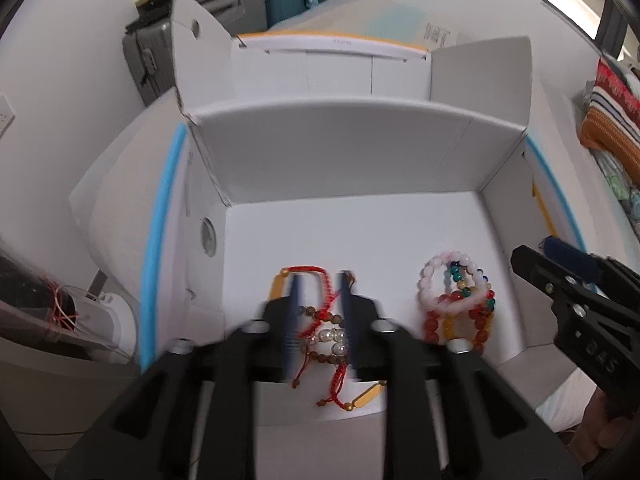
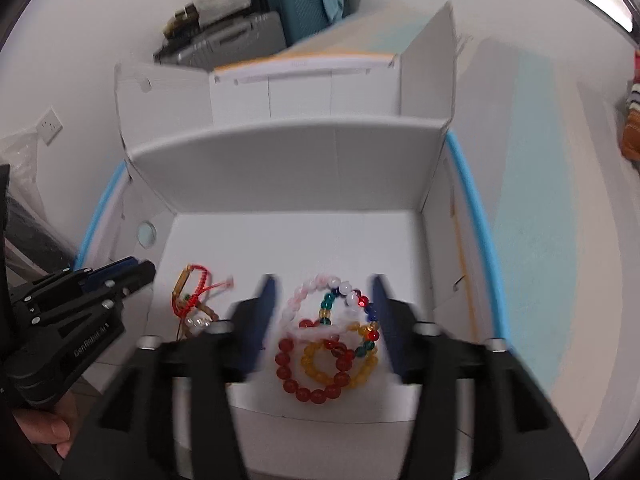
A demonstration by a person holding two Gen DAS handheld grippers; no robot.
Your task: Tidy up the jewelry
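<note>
Jewelry is sitting in two little heaps on the floor of an open white cardboard box (image 1: 340, 152), flaps standing up at the back and sides.

Left heap: a tangle of red cord bracelets (image 1: 320, 320) with small brown beads, a few pearly white beads and some golden tube pieces. The left gripper (image 1: 319, 286) is angled down right over it, blue-padded fingers (image 1: 293, 300) parted with the tangle showing in the gap between them. The pads don't look pressed on anything, so the jaws are apart, nothing gripped. The fingers are a bit smeared, so I can't say if the tips touch the cords.

Right heap: chunky bead bracelets (image 2: 330, 336) piled on each other: a pale pink/white one, a deep red one, an amber-yellow one and a multicolour strand with green, blue and red beads. The right gripper (image 2: 324, 292) is straddling this pile, jaws spread wider than the left's, one finger on each side of the pile and not squeezing it.

From the right wrist view the left gripper shows off to the left of the red-cord tangle (image 2: 196, 304), with a bit of the person's hand (image 2: 56, 428) under its handle. The two heaps are near each other but not touching.
</note>
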